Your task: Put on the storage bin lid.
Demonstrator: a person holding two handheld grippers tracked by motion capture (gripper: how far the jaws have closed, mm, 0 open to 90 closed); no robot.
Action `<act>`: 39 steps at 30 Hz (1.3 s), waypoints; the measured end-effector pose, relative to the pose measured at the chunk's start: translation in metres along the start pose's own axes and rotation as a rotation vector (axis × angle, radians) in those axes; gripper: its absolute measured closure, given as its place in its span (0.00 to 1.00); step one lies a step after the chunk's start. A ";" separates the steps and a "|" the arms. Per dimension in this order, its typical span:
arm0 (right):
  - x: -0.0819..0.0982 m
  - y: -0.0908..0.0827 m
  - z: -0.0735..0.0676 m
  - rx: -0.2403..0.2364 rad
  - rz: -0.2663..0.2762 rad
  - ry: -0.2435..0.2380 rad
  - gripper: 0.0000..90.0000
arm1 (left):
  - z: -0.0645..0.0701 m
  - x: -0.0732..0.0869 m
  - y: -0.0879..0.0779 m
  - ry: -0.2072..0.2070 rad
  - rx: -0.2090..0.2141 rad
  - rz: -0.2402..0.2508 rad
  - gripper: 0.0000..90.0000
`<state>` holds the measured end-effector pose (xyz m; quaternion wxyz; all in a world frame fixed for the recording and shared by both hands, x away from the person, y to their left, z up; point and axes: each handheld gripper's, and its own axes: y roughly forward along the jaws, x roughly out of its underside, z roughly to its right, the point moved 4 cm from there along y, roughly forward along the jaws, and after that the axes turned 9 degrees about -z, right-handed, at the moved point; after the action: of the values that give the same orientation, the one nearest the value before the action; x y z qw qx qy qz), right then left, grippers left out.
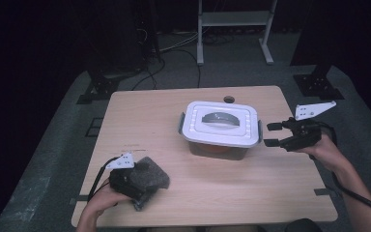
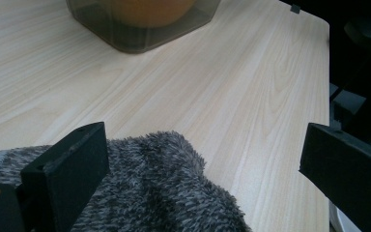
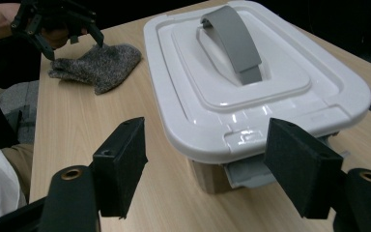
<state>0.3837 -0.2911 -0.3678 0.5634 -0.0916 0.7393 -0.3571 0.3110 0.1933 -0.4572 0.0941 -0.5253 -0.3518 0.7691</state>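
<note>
Fuzzy grey cloth (image 2: 164, 193) sits between your open left tongs (image 1: 142, 186), ungripped; right tongs (image 1: 274, 135) gape empty beside the box's (image 1: 221, 126) still-shut latch (image 3: 249, 174).

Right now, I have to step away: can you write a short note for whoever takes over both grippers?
Left gripper: open, low over the grey fuzzy cloth at the table's near left corner; cloth lies between the jaws, not pinched.
Right gripper: open, nothing held, at the right end of the lidded box, jaws facing the grey latch under the lid's edge.
Done: nothing to see so far; white lid on, grey handle flat.
Left: probably release the latch, lift the lid, then use the cloth.
</note>
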 end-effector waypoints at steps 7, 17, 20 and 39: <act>0.017 0.002 0.001 -0.001 0.004 0.029 0.33 | 0.000 0.000 0.000 -0.005 0.000 0.000 0.03; 0.036 0.005 0.001 -0.005 0.006 0.066 0.33 | 0.000 0.001 0.001 -0.002 0.000 0.000 0.03; 0.040 0.005 0.001 -0.006 0.007 0.071 0.33 | 0.000 0.001 0.001 -0.001 0.000 -0.001 0.03; 0.072 0.013 -0.002 -0.017 0.003 0.124 0.33 | 0.000 0.001 0.001 -0.001 0.001 -0.008 0.03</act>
<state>0.3602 -0.3193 -0.4306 0.5162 -0.0728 0.7760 -0.3550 0.3108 0.1930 -0.4589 0.0969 -0.5234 -0.3537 0.7692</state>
